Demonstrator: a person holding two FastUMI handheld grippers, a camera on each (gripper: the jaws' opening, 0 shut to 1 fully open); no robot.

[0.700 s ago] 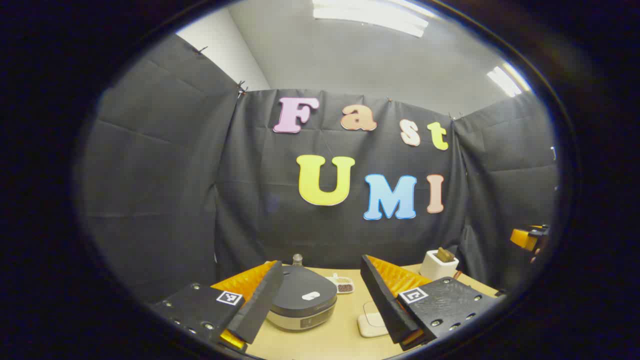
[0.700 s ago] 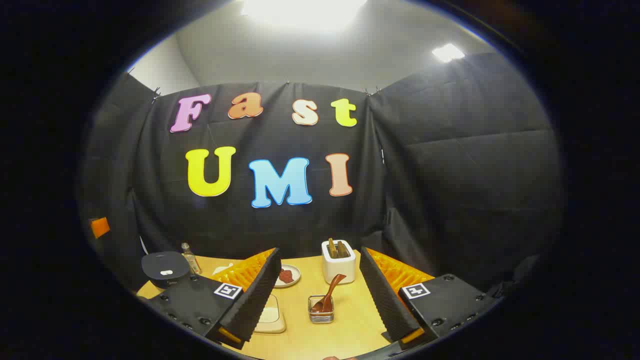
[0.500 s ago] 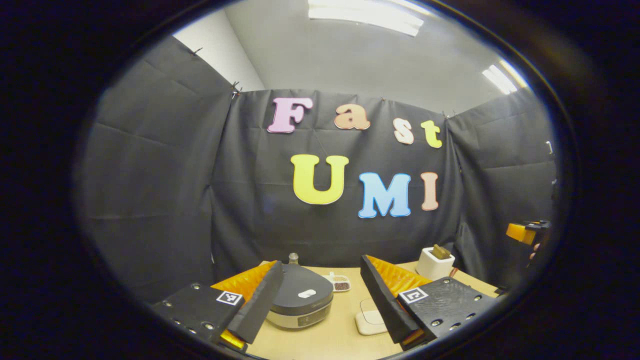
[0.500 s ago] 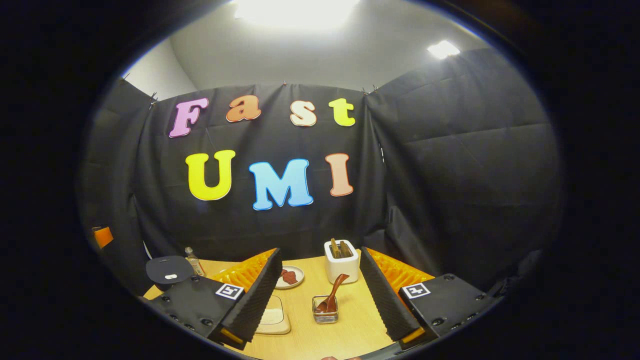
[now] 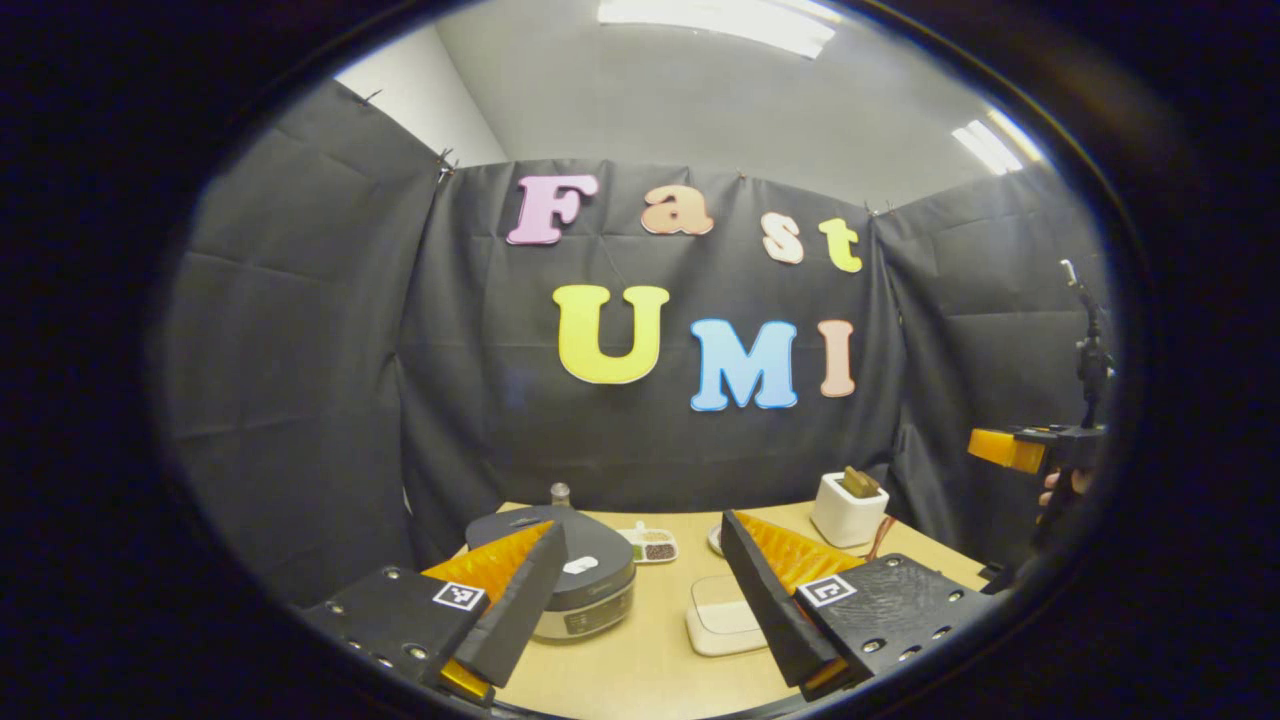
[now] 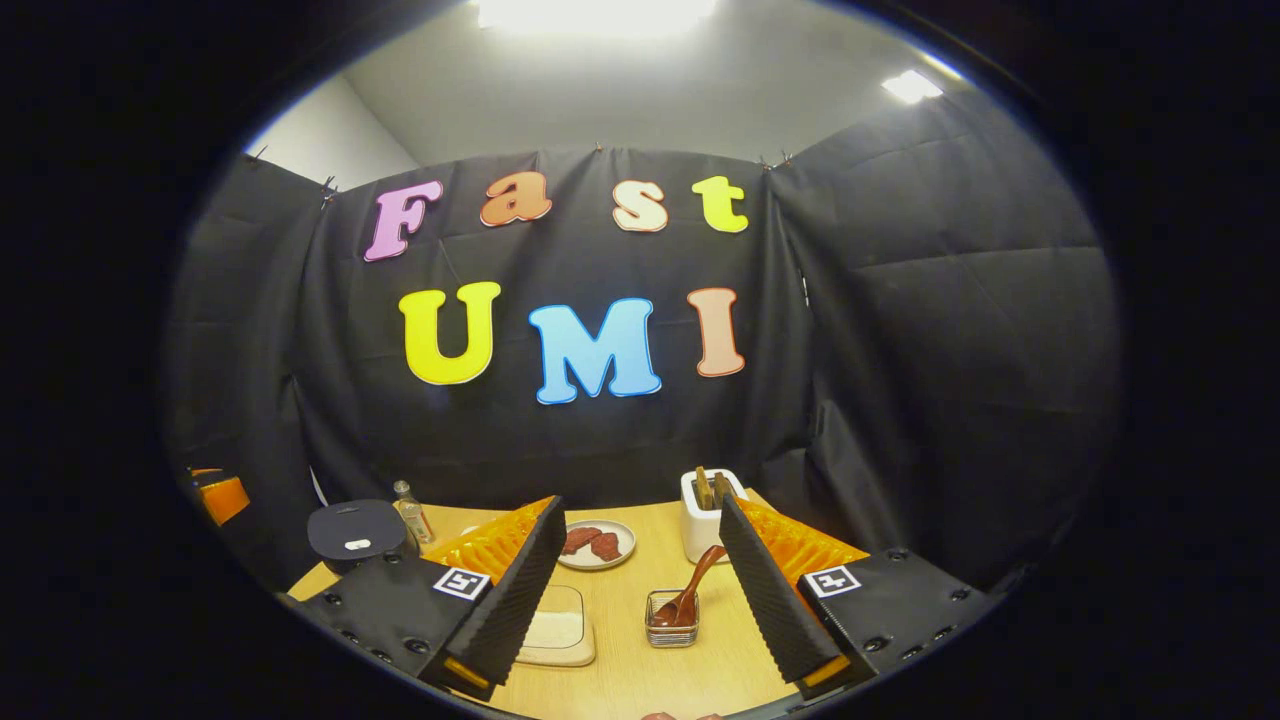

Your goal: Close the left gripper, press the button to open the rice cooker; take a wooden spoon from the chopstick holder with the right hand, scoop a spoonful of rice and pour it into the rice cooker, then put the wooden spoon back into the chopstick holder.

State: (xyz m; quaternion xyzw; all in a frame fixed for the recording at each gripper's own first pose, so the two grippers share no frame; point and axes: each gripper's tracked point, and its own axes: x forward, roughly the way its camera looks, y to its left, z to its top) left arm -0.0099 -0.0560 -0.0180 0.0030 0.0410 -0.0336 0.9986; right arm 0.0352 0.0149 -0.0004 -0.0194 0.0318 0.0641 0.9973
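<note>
A: Surface and surroundings?
B: A wooden table point(image 6: 640, 680) stands in a booth hung with black cloth.

A: Left gripper point(image 5: 640, 600)?
B: Fingers apart, holding nothing, above the table's near edge. The cooker point(image 5: 585, 575) sits beyond its left finger, lid down, with a pale button point(image 5: 578, 565) on top. A small bottle point(image 5: 561, 493) stands behind the cooker; a divided dish point(image 5: 650, 545) lies just to its right.

A: Right gripper point(image 6: 640, 600)?
B: Fingers apart, nothing between them. In the left gripper view it shows at the far right edge, raised well above the table.

A: Spoon?
B: The spoon point(image 6: 690, 595) leans in the wire holder point(image 6: 672, 620), between the right gripper's fingers and farther off, handle tilted up to the right.

A: Other items?
B: A white box point(image 6: 705, 520), a plate point(image 6: 597, 545) with reddish pieces, and a pale tray point(image 6: 560, 635) partly behind the left finger.
</note>
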